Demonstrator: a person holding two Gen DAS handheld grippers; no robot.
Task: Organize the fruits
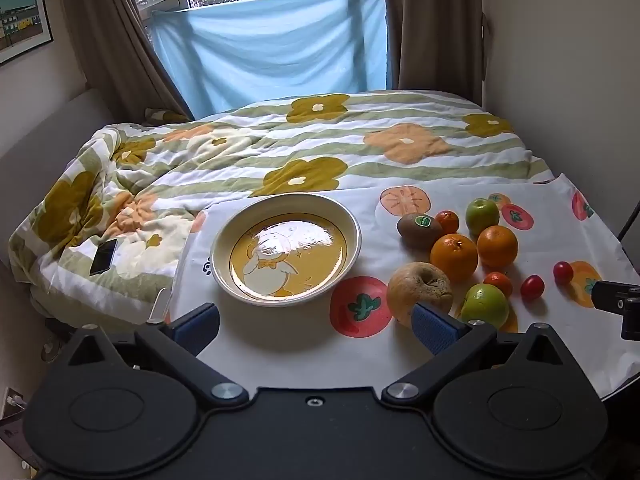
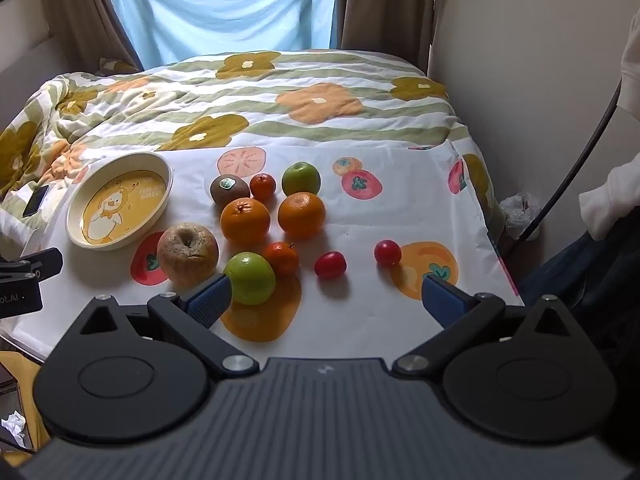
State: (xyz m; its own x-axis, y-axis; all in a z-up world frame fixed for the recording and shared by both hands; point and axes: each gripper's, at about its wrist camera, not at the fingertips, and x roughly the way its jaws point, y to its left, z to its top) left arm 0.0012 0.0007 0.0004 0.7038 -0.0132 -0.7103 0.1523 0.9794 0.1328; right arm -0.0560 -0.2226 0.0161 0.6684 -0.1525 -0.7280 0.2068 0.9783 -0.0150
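A cream bowl (image 1: pixel 286 249) with a yellow duck picture sits empty on the printed cloth; it also shows in the right wrist view (image 2: pixel 120 199). To its right lie a wrinkled brown apple (image 1: pixel 418 287) (image 2: pixel 187 253), a kiwi (image 1: pixel 418 230), two oranges (image 2: pixel 245 220), two green apples (image 2: pixel 249 278), small mandarins (image 2: pixel 281 257) and two cherry tomatoes (image 2: pixel 330 265). My left gripper (image 1: pixel 316 326) is open and empty, in front of the bowl. My right gripper (image 2: pixel 326 298) is open and empty, just before the near green apple and tomatoes.
The cloth (image 2: pixel 360 320) lies over a bed with a flowered quilt (image 1: pixel 280 148). A black phone (image 1: pixel 103 257) lies on the quilt left of the bowl. A wall runs along the right side. Curtains and a blue sheet hang behind.
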